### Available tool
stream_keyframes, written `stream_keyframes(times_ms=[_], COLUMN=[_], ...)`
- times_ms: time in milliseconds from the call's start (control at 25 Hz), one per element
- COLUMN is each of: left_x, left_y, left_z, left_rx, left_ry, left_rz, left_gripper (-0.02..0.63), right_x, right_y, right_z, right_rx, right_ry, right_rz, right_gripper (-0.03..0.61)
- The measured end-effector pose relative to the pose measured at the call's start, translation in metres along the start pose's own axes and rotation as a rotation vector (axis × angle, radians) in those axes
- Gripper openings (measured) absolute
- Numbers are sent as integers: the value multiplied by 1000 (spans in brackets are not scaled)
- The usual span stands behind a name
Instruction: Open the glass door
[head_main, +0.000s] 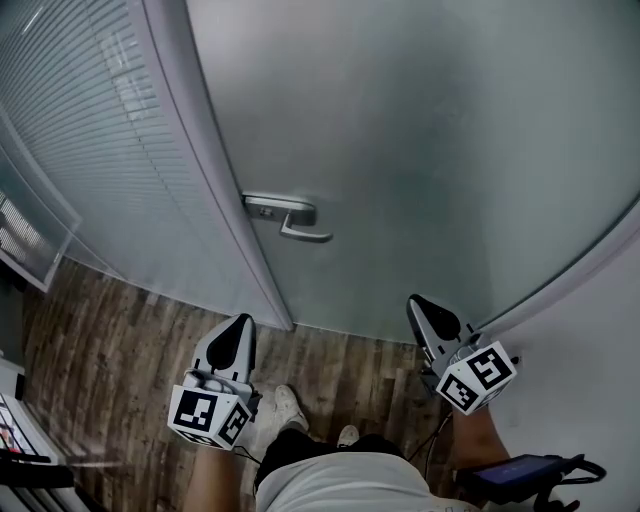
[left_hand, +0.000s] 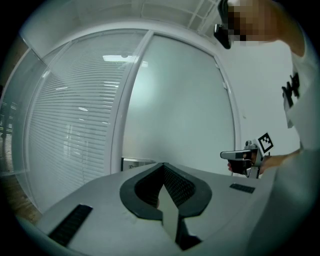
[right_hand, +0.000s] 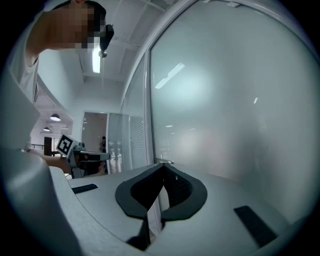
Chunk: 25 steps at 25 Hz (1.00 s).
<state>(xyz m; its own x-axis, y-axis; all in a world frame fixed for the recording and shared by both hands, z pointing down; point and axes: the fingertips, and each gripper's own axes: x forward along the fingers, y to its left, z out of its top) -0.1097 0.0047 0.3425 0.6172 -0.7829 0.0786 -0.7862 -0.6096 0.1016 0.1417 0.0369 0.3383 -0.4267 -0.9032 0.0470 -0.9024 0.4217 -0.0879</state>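
Observation:
The frosted glass door (head_main: 430, 150) stands closed in front of me, with a metal lever handle (head_main: 290, 218) near its left edge. My left gripper (head_main: 243, 322) hangs low, below and a little left of the handle and apart from it, jaws shut with nothing in them. To the right of the handle, my right gripper (head_main: 415, 302) points at the door's lower part, also shut and empty. In the left gripper view the shut gripper (left_hand: 162, 166) faces the handle plate (left_hand: 134, 162). The right gripper view shows its gripper (right_hand: 162, 167) close to the glass (right_hand: 225, 110).
A glass panel with blinds (head_main: 90, 150) and a pale frame post (head_main: 215, 200) stand left of the door. A white wall (head_main: 590, 340) closes the right side. Wood floor (head_main: 120, 330) lies below, with my shoes (head_main: 290, 405) and a black device (head_main: 520, 470) near me.

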Motion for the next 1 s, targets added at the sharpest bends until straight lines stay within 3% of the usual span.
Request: stream_keyframes(times_ms=[320, 720, 1000], left_x=[46, 101, 116], left_y=[61, 158, 180], left_z=[39, 18, 12], left_rx=[5, 24, -17], left_ry=[-25, -1, 6], left_rz=[-58, -135, -160], left_gripper=[0, 2, 1], right_x=[59, 150, 176], right_y=[8, 16, 15], right_z=[45, 24, 21], right_rx=[-44, -51, -47], right_ry=[-7, 23, 47], right_rz=[-42, -128, -136], right_gripper=[2, 2, 3])
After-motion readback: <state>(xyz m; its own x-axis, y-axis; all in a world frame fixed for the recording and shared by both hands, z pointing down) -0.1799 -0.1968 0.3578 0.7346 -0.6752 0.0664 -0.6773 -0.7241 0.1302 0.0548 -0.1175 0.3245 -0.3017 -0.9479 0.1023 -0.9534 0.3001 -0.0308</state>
